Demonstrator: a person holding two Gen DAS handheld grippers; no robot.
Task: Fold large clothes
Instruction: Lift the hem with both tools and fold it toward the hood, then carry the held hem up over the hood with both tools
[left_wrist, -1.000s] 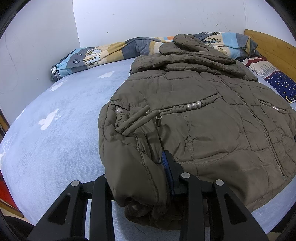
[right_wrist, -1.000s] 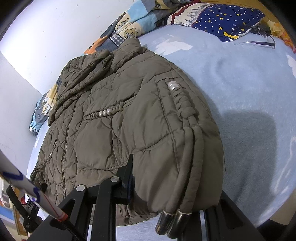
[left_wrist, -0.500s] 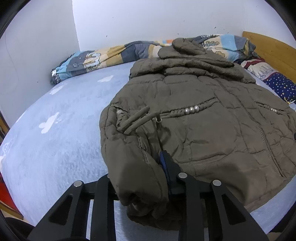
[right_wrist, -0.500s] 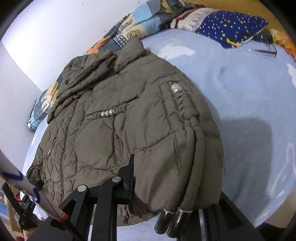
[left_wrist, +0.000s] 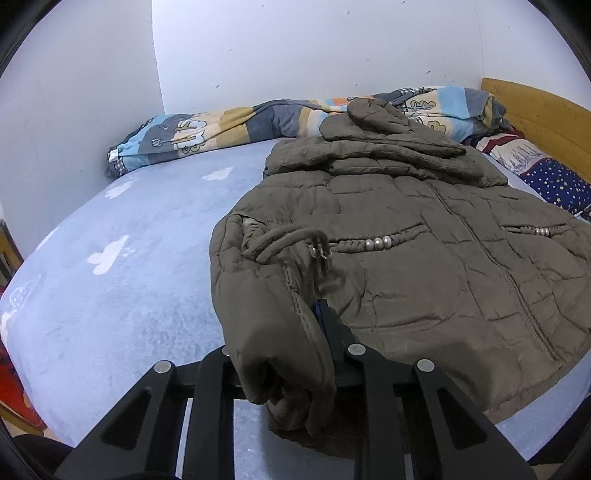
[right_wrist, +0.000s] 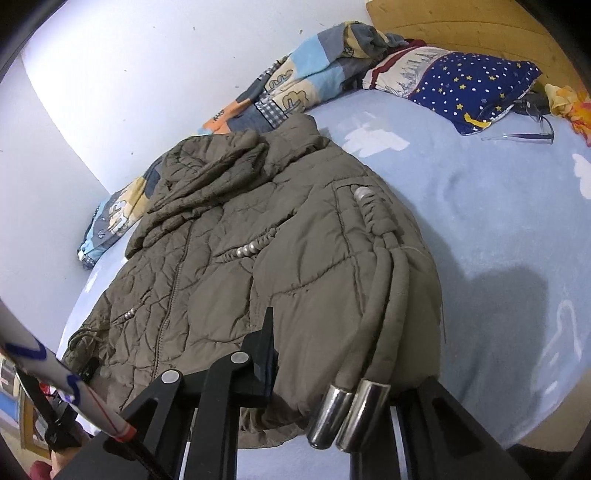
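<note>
Since the earlier frames, both grippers have been closing on the near hem of the quilted olive-brown padded jacket, and the gathered fabric now bunches higher between the jaws, the right corner lifted slightly.

Pale blue fleece bedsheet with white cloud shapes: fills the lower field, with the jacket lying front-up on it, hood toward 12 o'clock.

Striped cartoon-print blanket: rolled along the white wall at 11 to 1 o'clock, touching the hood.

Navy star-patterned pillow: at 1 o'clock in the right wrist view, against the wooden headboard, well apart from the jacket.

Left gripper: at 6 o'clock in the left wrist view, clenched on the jacket's hem corner; fabric bulges over the left finger, and the blue-padded right finger presses against it.

Right gripper: at 6 o'clock in the right wrist view, clamped on the opposite hem corner; the right finger is hidden under cloth.

Two thick olive drawcords with silver metal tips: hanging over the held corner, tips at 6 o'clock.

Clear-framed spectacles: just beside the pillow, at 2 o'clock.
</note>
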